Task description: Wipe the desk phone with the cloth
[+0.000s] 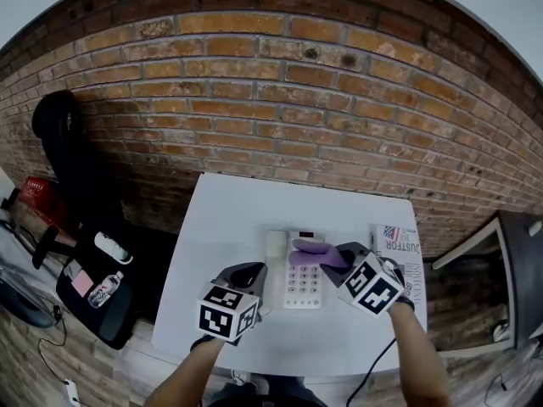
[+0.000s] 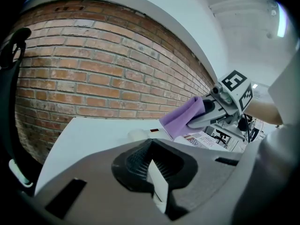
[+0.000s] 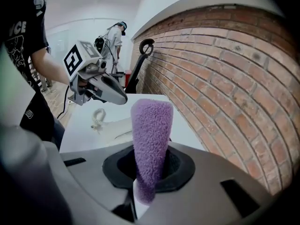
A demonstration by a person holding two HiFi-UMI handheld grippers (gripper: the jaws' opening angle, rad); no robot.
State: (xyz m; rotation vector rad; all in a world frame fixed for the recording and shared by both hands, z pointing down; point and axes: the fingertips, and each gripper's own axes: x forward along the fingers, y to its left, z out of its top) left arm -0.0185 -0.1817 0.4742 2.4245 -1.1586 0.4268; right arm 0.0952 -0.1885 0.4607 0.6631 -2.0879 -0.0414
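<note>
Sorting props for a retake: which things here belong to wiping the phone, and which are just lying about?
Job: desk phone, purple cloth, right gripper holding it, left gripper beside the handset.
Lying about: printed paper on the table, water bottle, black chair.

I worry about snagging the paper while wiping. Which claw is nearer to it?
Right. The right claw, shut on the cloth, hangs at the phone's right side, next to the paper; the left claw is beyond the phone's left side.

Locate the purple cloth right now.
Head view, just right of centre: the purple cloth is clamped in the right claw, over the upper part of the desk phone on the white table.
</note>
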